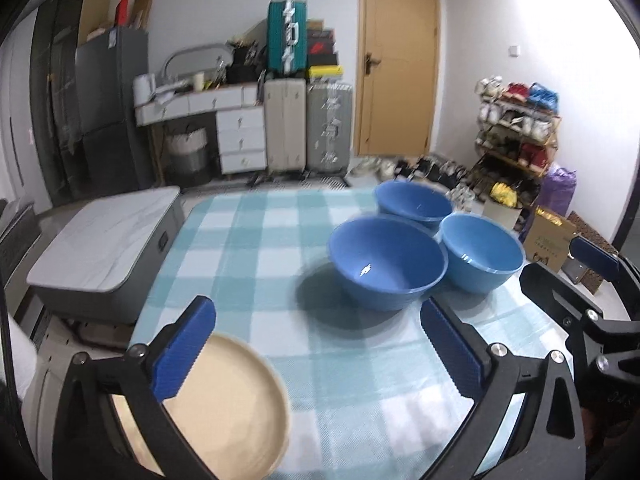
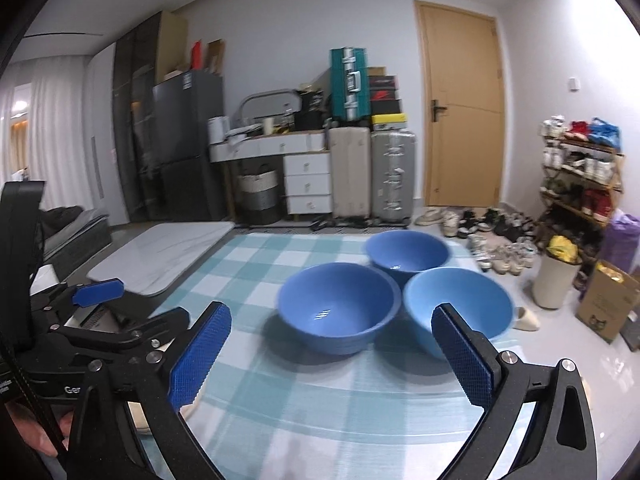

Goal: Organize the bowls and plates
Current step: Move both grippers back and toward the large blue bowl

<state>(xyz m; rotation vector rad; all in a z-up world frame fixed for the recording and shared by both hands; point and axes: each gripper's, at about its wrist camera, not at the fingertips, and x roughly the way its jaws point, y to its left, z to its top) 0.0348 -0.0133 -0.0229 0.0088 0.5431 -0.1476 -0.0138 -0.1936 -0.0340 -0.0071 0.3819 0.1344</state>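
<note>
While both pairs of tongs stand wide apart with nothing between their blue pads, the task's things lie spread on the checked blue-and-white cloth [image 1: 256,248] that covers the surface.

From the left wrist view, the left tongs [image 1: 320,354] fill the lower part of the frame. A cream plate [image 1: 236,408] lies in the lower left, flat on the cloth; the left pad of these tongs overlaps its upper left rim in the picture, and whether they touch cannot be told. Three blue bowls sit clustered in the right centre, above and well apart from the tongs: the nearest bowl [image 1: 386,262] just above the right pad, the lighter bowl [image 1: 482,252] touching it on the right, and the far bowl [image 1: 414,202] behind both. Part of the right tongs shows at the right edge [image 1: 592,256].

From the right wrist view, the right tongs [image 2: 332,354] frame the lower centre. The nearest bowl [image 2: 338,312] stands just above the gap between the pads, apart from both. The lighter bowl [image 2: 458,308] lies at the right, its near wall hidden behind the right pad. The far bowl [image 2: 408,252] sits behind them. The left tongs [image 2: 100,292] appear at the left edge, and a sliver of the plate [image 2: 188,404] shows under the left pad.
</note>
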